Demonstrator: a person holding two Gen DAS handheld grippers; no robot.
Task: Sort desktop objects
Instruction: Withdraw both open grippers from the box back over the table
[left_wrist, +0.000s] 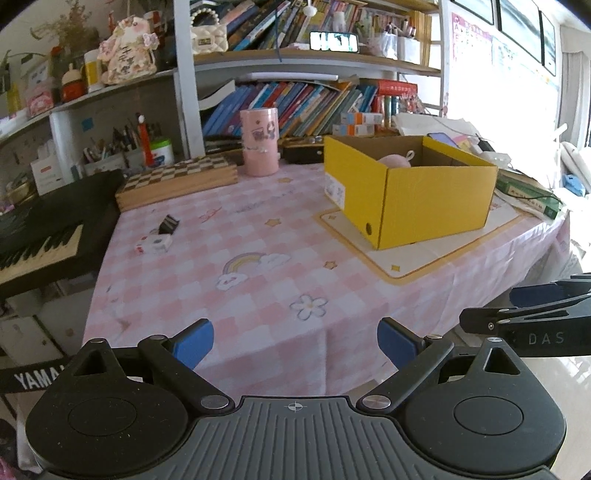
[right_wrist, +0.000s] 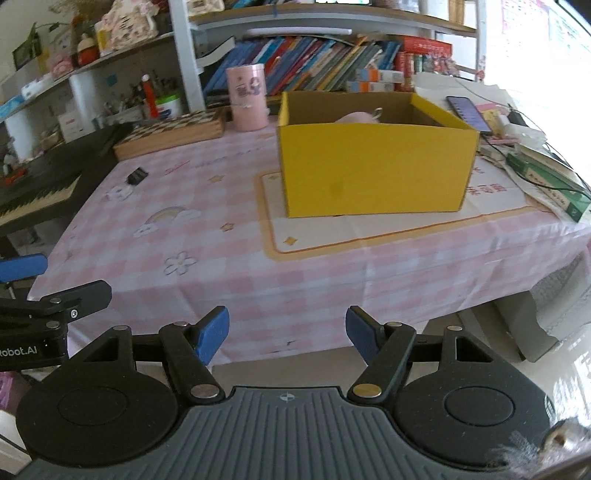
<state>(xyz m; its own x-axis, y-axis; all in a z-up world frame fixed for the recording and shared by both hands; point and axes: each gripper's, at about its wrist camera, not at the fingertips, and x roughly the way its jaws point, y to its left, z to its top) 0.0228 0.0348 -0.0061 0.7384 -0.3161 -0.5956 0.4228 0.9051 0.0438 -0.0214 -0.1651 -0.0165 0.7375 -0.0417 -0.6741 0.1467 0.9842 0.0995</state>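
The room is full of shelves packed with books, pens and toys, and a black keyboard (left_wrist: 40, 236) stands on the left. In front is a surface with a pink checked cloth (left_wrist: 258, 229) that has rainbows, stars and flowers on it.

A yellow box (right_wrist: 373, 166) sits on a pale mat (right_wrist: 369, 232) on the right side of the surface. Its top is open, and something round and pink (right_wrist: 356, 117) lies inside; only its top shows. A tall pink tin (left_wrist: 259, 142) and a checker board (left_wrist: 177, 181) stand at the back.

Two small things still lie out on the cloth, near the left edge and well apart from the box. One is a small black block (left_wrist: 168, 224). Just beside it is a little white thing (left_wrist: 153, 244) with some red on it, too small to tell what it is.

Both look light and hard, so they should lift easily. They are low and flat, so a tool would likely have to come down close to the cloth and pinch each across its short sides. The black block may be smooth and slip. The cloth is soft and could bunch up under the fingers.

The left tool (left_wrist: 295, 343) is wide open and holds nothing. The right tool (right_wrist: 287, 334) is about half open, and it holds nothing too. Both hang at the near edge, not yet over the small things.
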